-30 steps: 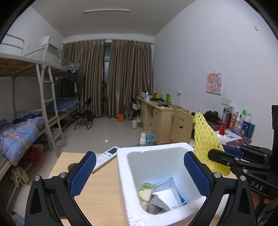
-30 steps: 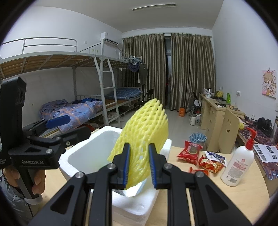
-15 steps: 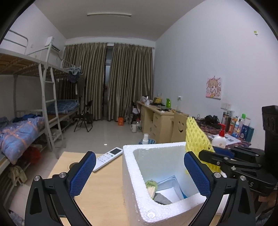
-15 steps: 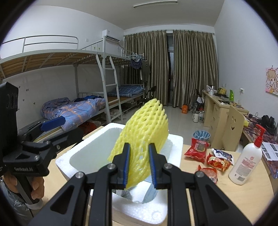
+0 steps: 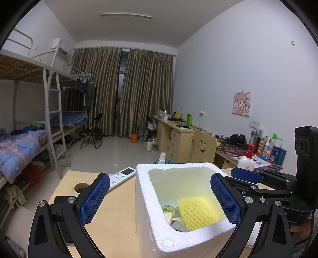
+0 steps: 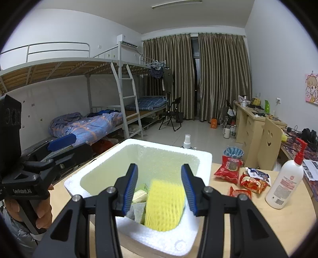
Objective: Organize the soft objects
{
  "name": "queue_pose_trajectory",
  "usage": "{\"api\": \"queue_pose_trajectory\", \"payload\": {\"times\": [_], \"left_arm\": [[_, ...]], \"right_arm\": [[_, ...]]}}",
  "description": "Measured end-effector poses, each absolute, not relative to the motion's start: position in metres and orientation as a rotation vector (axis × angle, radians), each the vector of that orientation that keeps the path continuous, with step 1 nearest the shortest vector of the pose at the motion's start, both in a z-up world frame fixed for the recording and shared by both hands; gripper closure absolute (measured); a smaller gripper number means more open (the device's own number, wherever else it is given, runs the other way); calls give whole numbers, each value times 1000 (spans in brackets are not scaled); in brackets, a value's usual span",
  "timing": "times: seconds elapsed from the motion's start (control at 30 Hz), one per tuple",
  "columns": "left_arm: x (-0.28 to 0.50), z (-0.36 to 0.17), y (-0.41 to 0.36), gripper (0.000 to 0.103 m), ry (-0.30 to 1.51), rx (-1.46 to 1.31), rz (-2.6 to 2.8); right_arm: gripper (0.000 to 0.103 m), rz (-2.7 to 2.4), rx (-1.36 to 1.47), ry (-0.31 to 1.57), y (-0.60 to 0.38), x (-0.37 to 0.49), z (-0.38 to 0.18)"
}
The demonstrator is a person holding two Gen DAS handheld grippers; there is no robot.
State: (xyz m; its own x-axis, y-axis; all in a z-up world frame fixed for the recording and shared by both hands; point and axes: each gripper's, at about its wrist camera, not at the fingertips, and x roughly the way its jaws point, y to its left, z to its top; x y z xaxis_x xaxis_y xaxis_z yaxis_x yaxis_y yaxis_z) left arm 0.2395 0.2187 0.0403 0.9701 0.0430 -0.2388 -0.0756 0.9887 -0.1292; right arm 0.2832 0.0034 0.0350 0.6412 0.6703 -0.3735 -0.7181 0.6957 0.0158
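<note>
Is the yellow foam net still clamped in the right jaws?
No: the yellow foam net lies inside the foam box, and the right gripper's jaws, just opened, stand clear of it.

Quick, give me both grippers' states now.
Left gripper: open, holding nothing.
Right gripper: open, jaws just opened; yellow foam net released into foam box.

White walls (image 5: 248, 65), closed brown curtains (image 5: 123, 91), metal bunk beds (image 6: 65, 83) — pale tiled floor (image 5: 119, 150), wooden desks (image 5: 173, 135), ceiling strip light (image 5: 126, 16)

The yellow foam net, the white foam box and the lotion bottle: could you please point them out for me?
yellow foam net (image 6: 165, 204), right wrist view, middle of its mesh
white foam box (image 6: 204, 158), right wrist view, far right rim
lotion bottle (image 6: 286, 182), right wrist view, white body
</note>
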Motion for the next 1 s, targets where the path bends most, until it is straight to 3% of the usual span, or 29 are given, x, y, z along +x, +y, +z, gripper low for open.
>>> {"api": "queue_pose_trajectory", "payload": {"times": [0.27,0.53,1.0], "left_arm": [[238,39,220,2,241,-145,37],[236,36,218,2,248,-158,39],[220,42,209,0,263,-175,75]], "right_arm": [[48,787,-131,356,-5,282,35],[17,754,-108,311,-19,271,46],[3,714,-78,271,-46,252,55]]}}
